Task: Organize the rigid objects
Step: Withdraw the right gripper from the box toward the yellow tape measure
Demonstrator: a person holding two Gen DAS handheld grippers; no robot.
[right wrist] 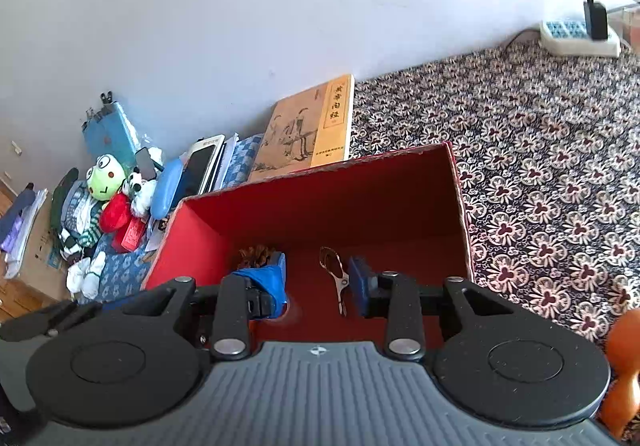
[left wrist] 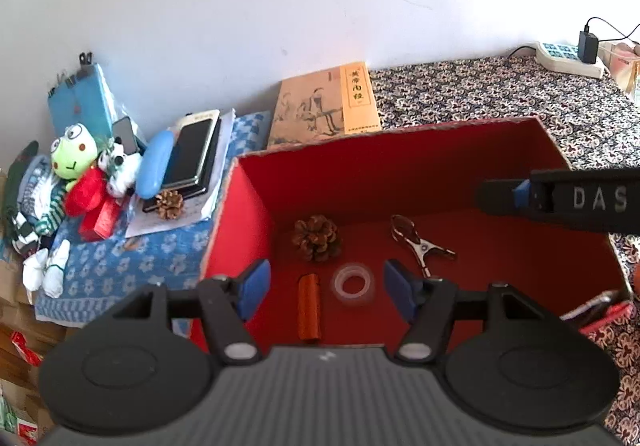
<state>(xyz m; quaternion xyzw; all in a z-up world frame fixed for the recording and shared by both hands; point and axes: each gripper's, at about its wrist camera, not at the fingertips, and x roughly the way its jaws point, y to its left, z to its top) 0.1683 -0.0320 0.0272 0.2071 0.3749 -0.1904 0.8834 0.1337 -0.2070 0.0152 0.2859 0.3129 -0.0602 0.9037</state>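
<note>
Left tool (left wrist: 323, 288) hangs released over the red box (left wrist: 244, 213), its blue pads wide apart and empty. At the upper left of the left view a second pine cone (left wrist: 169, 204) lies on a phone stack beside soft toys, outside the box. Inside, from left: pine cone (left wrist: 316, 238), orange cylinder (left wrist: 309, 306), tape roll (left wrist: 353, 281), metal clip (left wrist: 416, 242). Right tool (right wrist: 320, 284) also stands released above the box floor, seemingly empty, though its pad hides part of the floor. Judging by this, a drop-off step is done; next calls for reaching left to the stray cone, closing gently on its scales.
</note>
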